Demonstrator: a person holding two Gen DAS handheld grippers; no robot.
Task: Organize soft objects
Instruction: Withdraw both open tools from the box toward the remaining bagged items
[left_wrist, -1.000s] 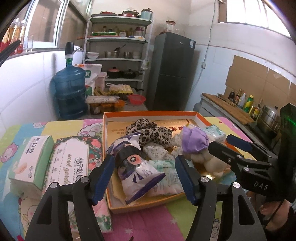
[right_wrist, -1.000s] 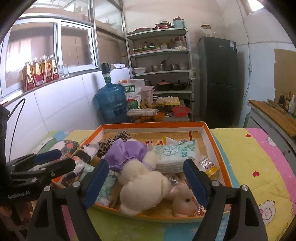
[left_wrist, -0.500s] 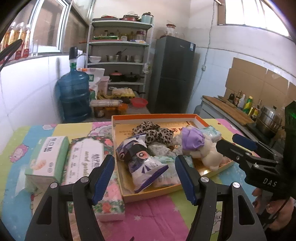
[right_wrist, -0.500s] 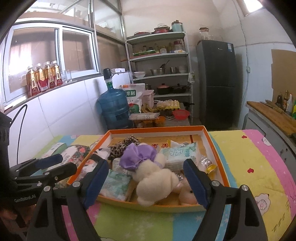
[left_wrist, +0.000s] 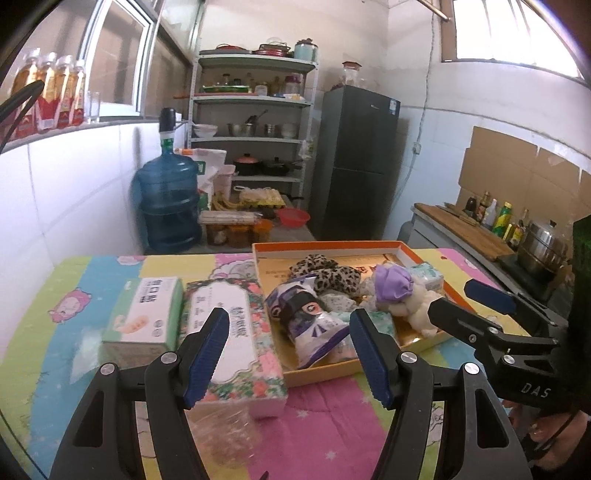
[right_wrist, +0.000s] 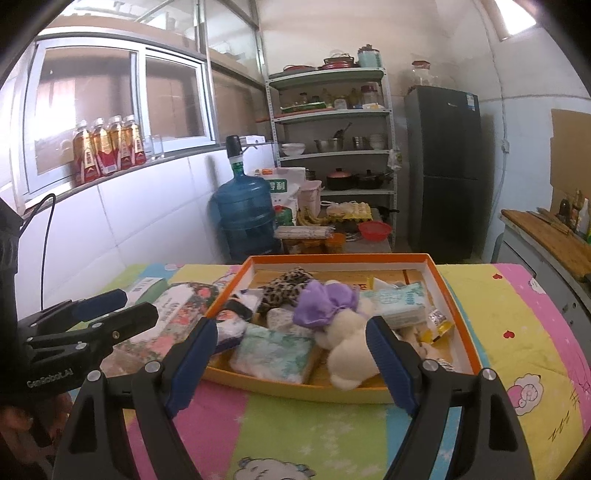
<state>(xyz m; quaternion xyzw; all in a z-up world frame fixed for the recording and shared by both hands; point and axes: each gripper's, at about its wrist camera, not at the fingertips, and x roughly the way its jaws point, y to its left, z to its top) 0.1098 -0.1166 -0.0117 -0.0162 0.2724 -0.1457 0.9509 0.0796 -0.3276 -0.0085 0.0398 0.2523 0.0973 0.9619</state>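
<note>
Both grippers hover above the near edge of the table, empty: left gripper (left_wrist: 288, 350) has its jaws wide apart with nothing between them, and right gripper (right_wrist: 291, 360) likewise. The soft objects sit piled in the orange tray (right_wrist: 458, 317) at mid-table: plush toy (right_wrist: 351, 347) with a purple bow lies at the near side, a leopard cloth (left_wrist: 328, 271) at the far left, a printed pouch (left_wrist: 310, 321) leaning over the near-left corner, and tissue packs (right_wrist: 397, 301) on the right. Two tissue boxes (left_wrist: 229, 332) lie on the cloth just left of the tray, touching each other. Risks, as judged: the pile is tangled, so closing on the toy could drag a neighbouring pack or the small yellow sachet (right_wrist: 437, 325) along. The tray looks light, so a sideways pull may shift it on the cloth. The grippers are near each other, so reaching for adjacent items could make them collide.
</note>
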